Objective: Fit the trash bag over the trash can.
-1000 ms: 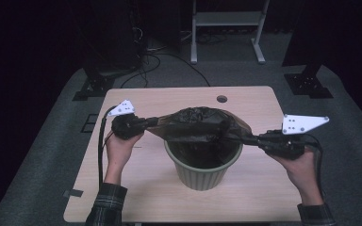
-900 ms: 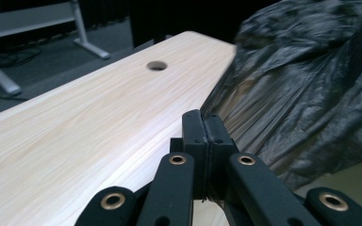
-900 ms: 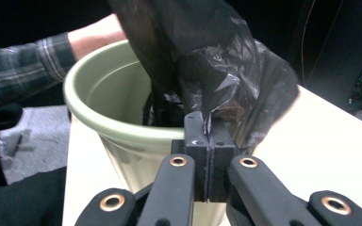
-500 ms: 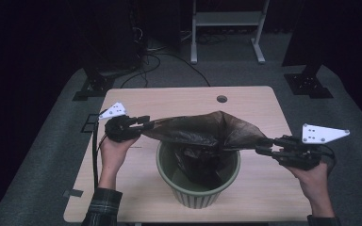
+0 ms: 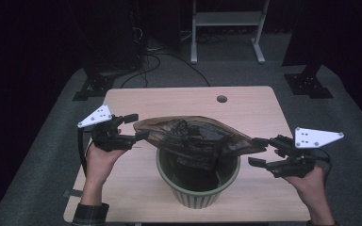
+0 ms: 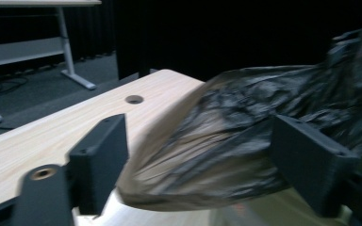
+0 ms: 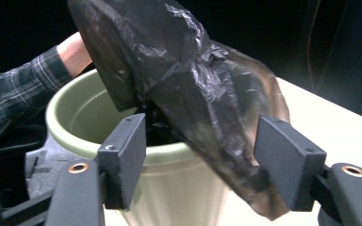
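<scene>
We see our left tongs (image 5: 139,127) and right tongs (image 5: 258,151) with jaws that have just been opening, both now apart, the black bag's (image 5: 193,139) ends lying loose between them. The bag stretches between both tongs, sagging into the green pot (image 5: 193,190) on the desk (image 5: 179,101)

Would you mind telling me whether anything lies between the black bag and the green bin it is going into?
Nothing visible does. The black bag hangs over the mouth of the green bin, its lower part already inside. The left tool and right tool have just been opening, the bag's edges lying loose between their jaws.
</scene>
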Demonstrator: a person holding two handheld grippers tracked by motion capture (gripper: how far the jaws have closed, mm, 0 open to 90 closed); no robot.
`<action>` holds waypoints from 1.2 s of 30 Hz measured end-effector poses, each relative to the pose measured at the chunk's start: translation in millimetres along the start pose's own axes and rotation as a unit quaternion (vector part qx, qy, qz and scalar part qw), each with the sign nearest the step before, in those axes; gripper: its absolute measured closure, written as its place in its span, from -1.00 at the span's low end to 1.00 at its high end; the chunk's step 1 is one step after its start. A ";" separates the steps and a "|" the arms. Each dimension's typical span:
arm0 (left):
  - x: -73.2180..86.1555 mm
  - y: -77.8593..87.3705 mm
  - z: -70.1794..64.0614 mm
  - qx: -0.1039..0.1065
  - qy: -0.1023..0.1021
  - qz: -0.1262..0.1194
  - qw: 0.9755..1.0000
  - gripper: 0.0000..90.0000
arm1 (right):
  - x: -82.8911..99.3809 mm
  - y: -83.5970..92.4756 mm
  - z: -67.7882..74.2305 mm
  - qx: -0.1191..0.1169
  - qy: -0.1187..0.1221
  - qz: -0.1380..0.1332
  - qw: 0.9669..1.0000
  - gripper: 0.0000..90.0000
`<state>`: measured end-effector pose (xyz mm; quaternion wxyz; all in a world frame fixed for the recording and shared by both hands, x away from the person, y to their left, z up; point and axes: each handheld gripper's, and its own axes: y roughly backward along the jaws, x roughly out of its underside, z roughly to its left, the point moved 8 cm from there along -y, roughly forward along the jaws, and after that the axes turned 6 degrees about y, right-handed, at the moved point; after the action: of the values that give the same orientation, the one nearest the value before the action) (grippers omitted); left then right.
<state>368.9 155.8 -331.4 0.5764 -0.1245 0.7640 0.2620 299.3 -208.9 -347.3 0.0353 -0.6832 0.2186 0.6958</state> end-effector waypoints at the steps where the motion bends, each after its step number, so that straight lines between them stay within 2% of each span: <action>1: 0.0 0.0 0.0 0.000 0.000 0.000 1.000 -0.61 | -0.4 -2.5 2.2 -0.003 -0.002 -0.001 1.000 -0.31; 3: -1.6 4.3 -15.6 0.020 0.001 -0.002 1.000 -0.68 | -1.6 -5.7 5.1 -0.009 -0.011 0.005 1.000 -0.36; 4: -1.6 4.3 -15.6 0.020 0.001 -0.002 1.000 -0.69 | -1.6 -5.7 5.1 -0.009 -0.011 0.005 1.000 -0.36; 5: 0.6 4.9 -27.4 0.034 0.000 0.000 0.999 -0.69 | -2.8 -7.8 8.2 -0.013 -0.009 0.007 1.000 -0.38; 6: 0.6 4.9 -27.4 0.034 0.000 0.000 0.999 -0.69 | -2.8 -9.3 9.8 -0.016 -0.011 0.010 1.000 -0.38; 10: 12.1 2.6 -46.0 0.044 0.001 0.016 0.999 -0.75 | 0.1 -15.3 16.7 -0.019 -0.017 0.020 0.999 -0.43; 11: 18.1 1.7 -52.8 0.044 0.001 0.022 0.999 -0.76 | 1.1 -16.6 18.0 -0.019 -0.018 0.023 0.999 -0.45; 13: 21.2 1.3 -56.3 0.045 0.000 0.023 0.999 -0.77 | 3.2 -19.4 20.3 -0.019 -0.020 0.027 0.999 -0.50; 15: 30.4 3.0 -66.5 0.039 -0.007 0.022 0.999 -0.79 | 5.8 -21.5 22.7 -0.017 -0.022 0.034 0.999 -0.55; 16: 30.4 3.0 -66.5 0.039 -0.007 0.022 0.999 -0.80 | 7.2 -22.3 24.1 -0.016 -0.021 0.035 0.999 -0.57; 19: 44.7 8.1 -80.0 0.032 -0.020 0.016 0.999 -0.80 | 11.2 -23.7 28.5 -0.007 -0.008 0.042 0.999 -0.60; 22: 51.5 7.2 -85.1 0.034 -0.018 0.017 0.999 -0.81 | 12.8 -25.1 30.9 -0.005 -0.006 0.042 0.999 -0.61; 23: 54.7 5.3 -87.9 0.037 -0.020 0.021 0.999 -0.81 | 13.5 -26.3 31.7 -0.004 -0.006 0.043 0.999 -0.62; 24: 60.4 -0.8 -92.0 0.039 -0.030 0.034 0.998 -0.81 | 15.4 -28.9 33.0 -0.002 -0.005 0.046 0.999 -0.64; 27: 61.7 -4.7 -93.1 0.042 -0.028 0.028 0.998 -0.84 | 15.5 -29.8 32.3 0.001 -0.007 0.041 0.999 -0.63; 31: 60.3 -13.7 -86.3 0.043 -0.027 0.026 0.998 -0.84 | 16.2 -30.1 26.5 0.009 -0.009 0.041 0.999 -0.64; 34: 55.4 -25.5 -75.3 0.033 -0.029 0.023 0.999 -0.83 | 16.2 -32.0 13.9 0.024 -0.011 0.040 0.999 -0.63; 36: 50.7 -33.8 -65.3 0.019 -0.035 0.019 0.999 -0.83 | 16.6 -34.2 4.3 0.035 -0.014 0.038 0.999 -0.63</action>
<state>316.9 97.9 -375.1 0.5995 -0.0898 0.7506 0.2628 306.2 -180.7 -372.1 0.0352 -0.6629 0.2682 0.6981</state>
